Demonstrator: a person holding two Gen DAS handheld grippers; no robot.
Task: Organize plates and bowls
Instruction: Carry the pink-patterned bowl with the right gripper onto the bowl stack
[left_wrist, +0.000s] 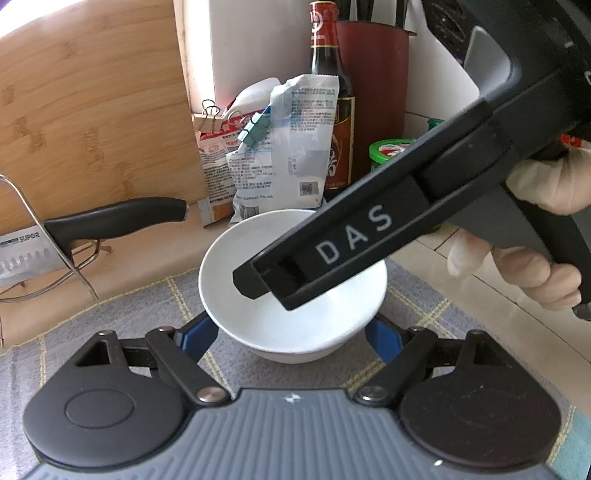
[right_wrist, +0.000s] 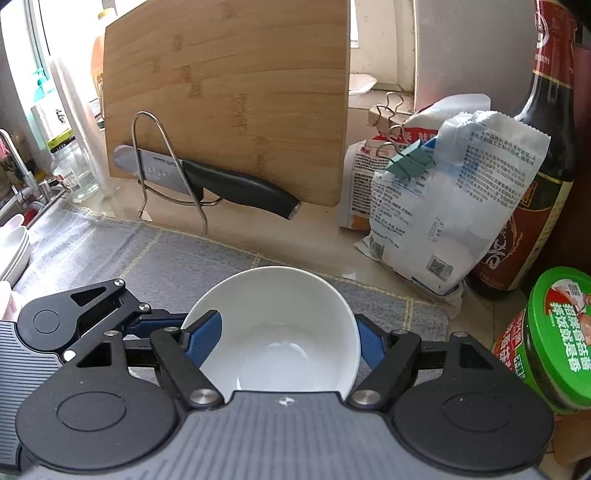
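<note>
One white bowl (right_wrist: 273, 295) on the grey mat (left_wrist: 110, 306). My right gripper (right_wrist: 286, 339) clamps it, one pad inside the rim and one outside. My left gripper (left_wrist: 288, 336) flanks it; I cannot tell if it grips. Behind: one knife (right_wrist: 236, 184), two clipped bags (right_wrist: 443, 206), one bottle (right_wrist: 546, 184).

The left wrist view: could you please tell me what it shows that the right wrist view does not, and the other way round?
Only the left wrist view shows the right gripper from outside, reaching over the white bowl, with the hand that holds it. Only the right wrist view shows the stacked white dishes at its left edge and the glass jar. Both show the bowl, cutting board, knife, clipped bags, sauce bottle and green-lidded jar.
</note>
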